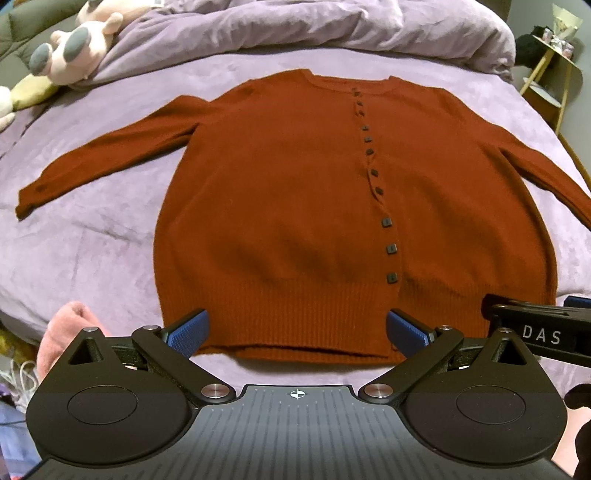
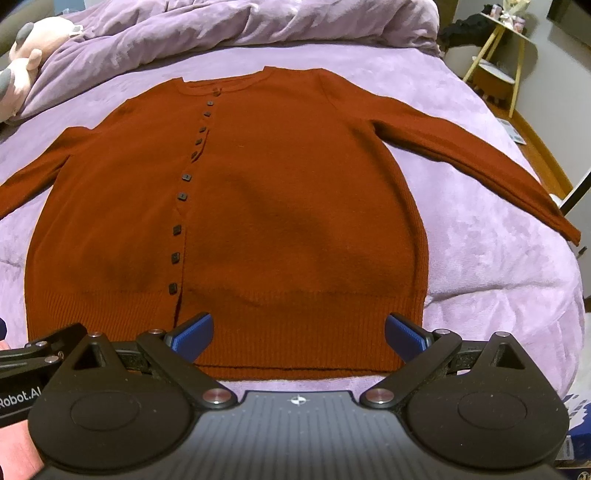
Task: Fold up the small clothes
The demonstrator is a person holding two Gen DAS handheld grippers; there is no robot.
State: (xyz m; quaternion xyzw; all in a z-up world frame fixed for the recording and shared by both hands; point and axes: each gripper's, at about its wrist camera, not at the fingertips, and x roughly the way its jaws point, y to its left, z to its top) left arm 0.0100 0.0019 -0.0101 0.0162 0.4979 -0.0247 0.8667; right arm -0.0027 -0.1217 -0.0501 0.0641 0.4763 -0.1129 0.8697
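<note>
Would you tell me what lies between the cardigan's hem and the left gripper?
Only a bare strip of purple bedspread separates the cardigan from the left gripper, seen in the left wrist view.

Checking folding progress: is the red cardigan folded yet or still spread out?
Spread out: the cardigan lies flat, buttoned, on the bedspread, both sleeves extended sideways.

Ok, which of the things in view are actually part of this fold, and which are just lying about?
Part of the job:
- rust-red buttoned cardigan, spread flat, sleeves out
- left gripper, open over the hem
- right gripper, open over the hem
- purple bedspread, the folding surface

Lying about:
- plush toy
- bunched purple duvet
- yellow side table
- pink cloth
</note>
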